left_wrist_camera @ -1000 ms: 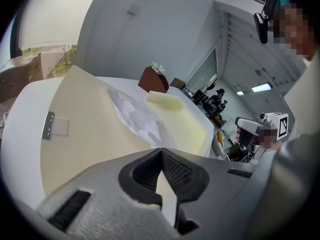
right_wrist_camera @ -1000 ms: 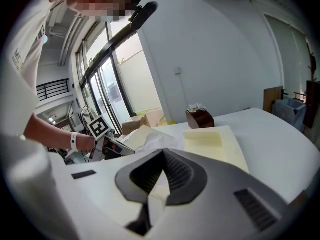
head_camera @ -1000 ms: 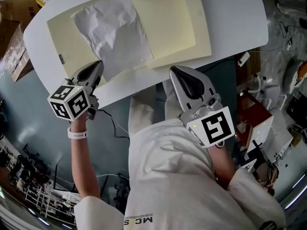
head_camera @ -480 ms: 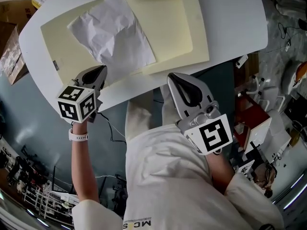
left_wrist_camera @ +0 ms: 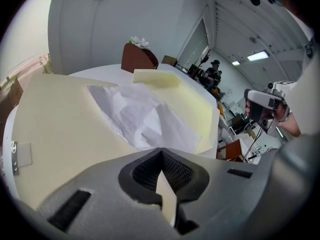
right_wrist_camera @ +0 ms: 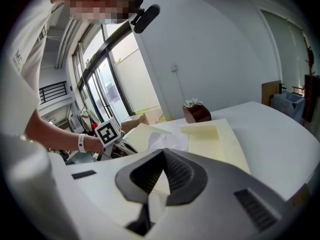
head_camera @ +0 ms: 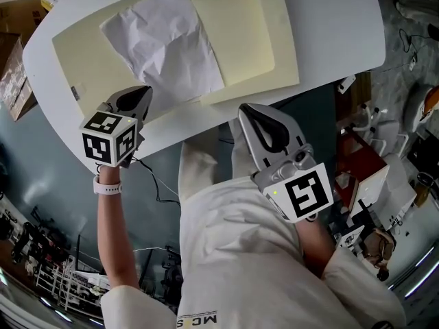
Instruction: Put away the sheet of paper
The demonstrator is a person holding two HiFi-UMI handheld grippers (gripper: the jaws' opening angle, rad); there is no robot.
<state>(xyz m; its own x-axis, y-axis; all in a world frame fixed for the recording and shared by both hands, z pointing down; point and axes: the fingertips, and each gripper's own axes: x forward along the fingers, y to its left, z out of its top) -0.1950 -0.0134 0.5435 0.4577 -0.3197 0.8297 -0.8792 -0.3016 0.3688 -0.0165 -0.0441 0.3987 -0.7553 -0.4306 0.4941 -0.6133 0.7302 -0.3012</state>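
Head view | sheet of paper (head_camera: 167, 46) crumpled, long axis upper-left to lower-right | left gripper (head_camera: 144, 90), right gripper (head_camera: 247, 110): fingers together, empty

Paper (head_camera: 168, 43) hides folder (head_camera: 82, 53) middle; folder top cropped.

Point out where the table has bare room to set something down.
The widest bare patch is the table right of the folder; a narrow strip runs between folder and near table edge. The folder's right half is bare. The crumpled sheet of paper fills its middle, with the left gripper at the near edge.
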